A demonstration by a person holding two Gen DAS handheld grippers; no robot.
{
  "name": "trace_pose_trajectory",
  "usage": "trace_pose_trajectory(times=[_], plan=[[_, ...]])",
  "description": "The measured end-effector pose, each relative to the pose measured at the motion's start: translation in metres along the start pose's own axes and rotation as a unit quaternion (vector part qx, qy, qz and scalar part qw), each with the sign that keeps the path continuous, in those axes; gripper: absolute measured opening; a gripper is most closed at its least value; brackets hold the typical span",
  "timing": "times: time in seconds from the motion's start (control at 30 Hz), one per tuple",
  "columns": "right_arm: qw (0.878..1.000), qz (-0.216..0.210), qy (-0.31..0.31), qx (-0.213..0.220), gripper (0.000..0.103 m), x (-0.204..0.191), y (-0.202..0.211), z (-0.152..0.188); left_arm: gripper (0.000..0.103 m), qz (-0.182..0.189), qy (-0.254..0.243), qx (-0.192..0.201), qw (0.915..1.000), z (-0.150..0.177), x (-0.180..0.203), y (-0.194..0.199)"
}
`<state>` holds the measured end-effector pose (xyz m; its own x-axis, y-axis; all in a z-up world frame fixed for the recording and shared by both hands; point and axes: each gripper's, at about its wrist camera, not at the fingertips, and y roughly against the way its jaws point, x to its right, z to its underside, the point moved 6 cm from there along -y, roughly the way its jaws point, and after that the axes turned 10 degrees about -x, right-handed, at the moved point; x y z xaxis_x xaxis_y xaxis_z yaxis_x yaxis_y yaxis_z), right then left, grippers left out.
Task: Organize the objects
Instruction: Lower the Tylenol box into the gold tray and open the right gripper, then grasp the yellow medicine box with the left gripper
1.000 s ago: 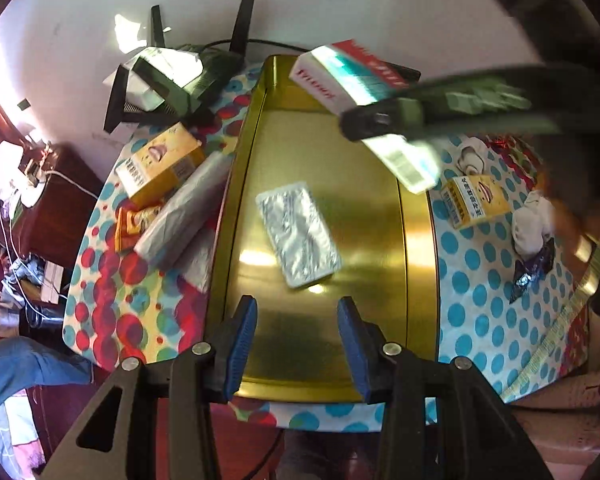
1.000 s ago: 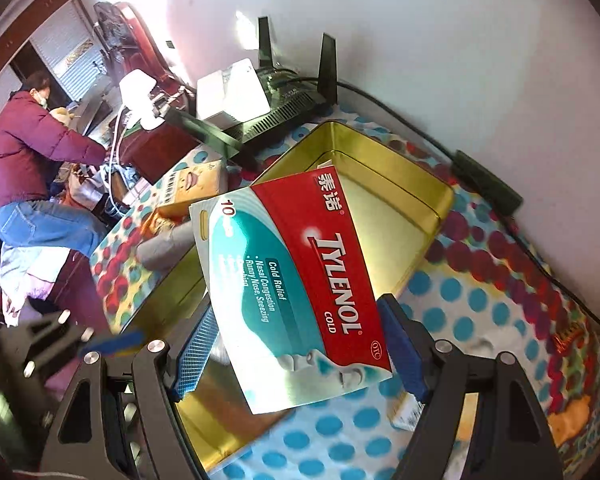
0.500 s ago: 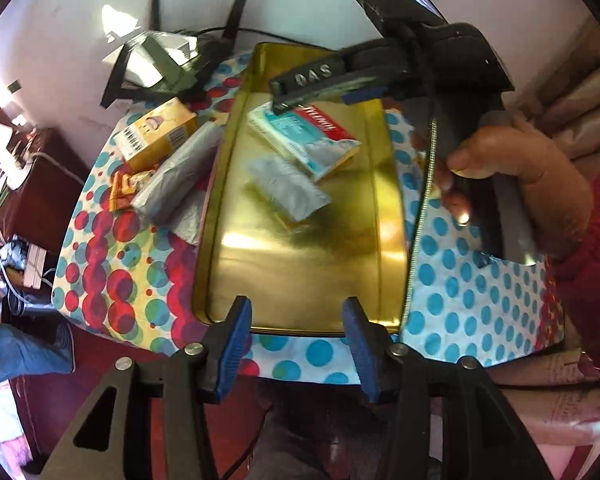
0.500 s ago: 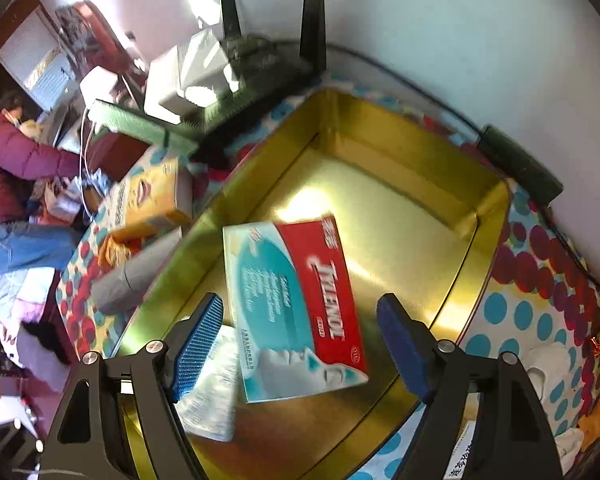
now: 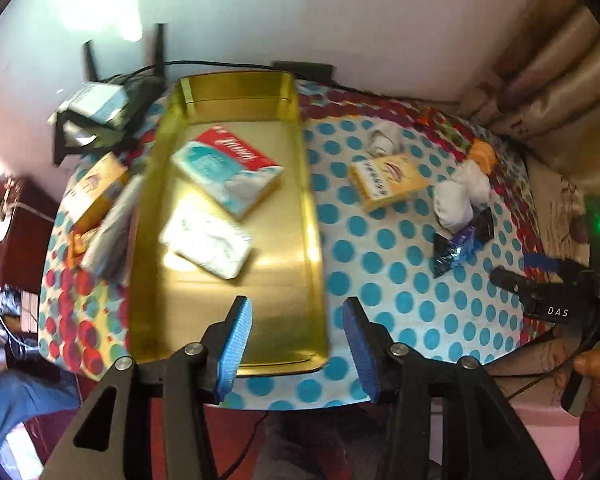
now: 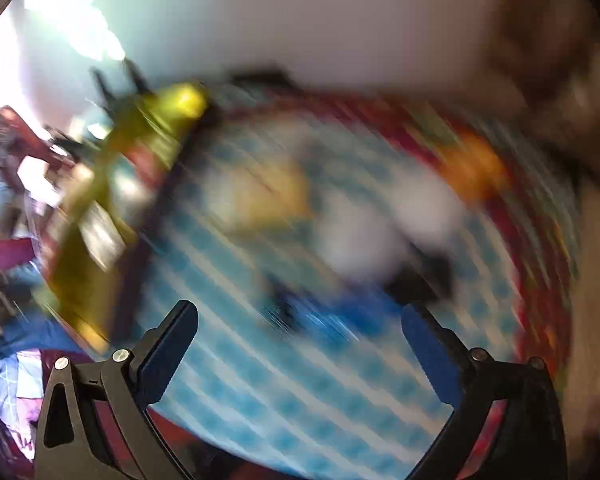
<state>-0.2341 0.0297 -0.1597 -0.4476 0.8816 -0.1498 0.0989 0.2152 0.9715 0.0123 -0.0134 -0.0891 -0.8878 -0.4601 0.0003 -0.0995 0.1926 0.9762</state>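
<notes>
A gold metal tray (image 5: 296,220) lies on the dotted tablecloth. In it lie a red and teal Tylenol box (image 5: 228,168) and a silver blister pack (image 5: 206,240). My left gripper (image 5: 298,316) is open and empty above the tray's near end. My right gripper (image 6: 300,338) is open and empty above the blue-dotted cloth; its view is heavily blurred, with the tray (image 6: 84,256) at the left. It also shows at the right edge of the left wrist view (image 5: 548,280). A yellow box (image 5: 386,178), white bundles (image 5: 458,196) and a dark wrapper (image 5: 460,244) lie right of the tray.
Left of the tray lie a yellow box (image 5: 96,188) and a grey packet (image 5: 112,228). A black router (image 5: 108,108) with antennas stands at the back left against the wall. The table's near edge (image 5: 300,396) is just below my left fingers.
My right gripper let go of the Tylenol box into the tray, then swung away right and back. My left gripper pulled back and shifted right.
</notes>
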Motion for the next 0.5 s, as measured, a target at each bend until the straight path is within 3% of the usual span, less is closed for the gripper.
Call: trace_pose_trajectory(times=[0.07,0.1,0.2,0.33,0.5], plan=[[0.997,0.011,-0.064,-0.038,0.102,0.042,-0.012,0.021,0.048,-0.005,-0.014,-0.002,0.9999,-0.008,0.018,-0.004],[0.993,-0.011,-0.106,-0.053,0.102,0.064,-0.015,0.032,0.048,-0.005,-0.016,-0.002,0.9999,-0.011,0.022,-0.006],[0.982,-0.034,-0.180,-0.046,0.102,0.098,-0.010,0.048,0.048,-0.022,-0.038,0.014,0.9989,-0.030,0.042,-0.009],[0.982,-0.040,-0.182,-0.037,0.102,0.109,-0.003,0.056,0.048,-0.072,-0.090,0.056,0.9918,-0.068,0.063,-0.017],[0.980,-0.058,-0.187,-0.034,0.102,0.113,0.000,0.065,0.048,-0.098,-0.145,0.054,0.9830,-0.107,0.082,-0.050]])
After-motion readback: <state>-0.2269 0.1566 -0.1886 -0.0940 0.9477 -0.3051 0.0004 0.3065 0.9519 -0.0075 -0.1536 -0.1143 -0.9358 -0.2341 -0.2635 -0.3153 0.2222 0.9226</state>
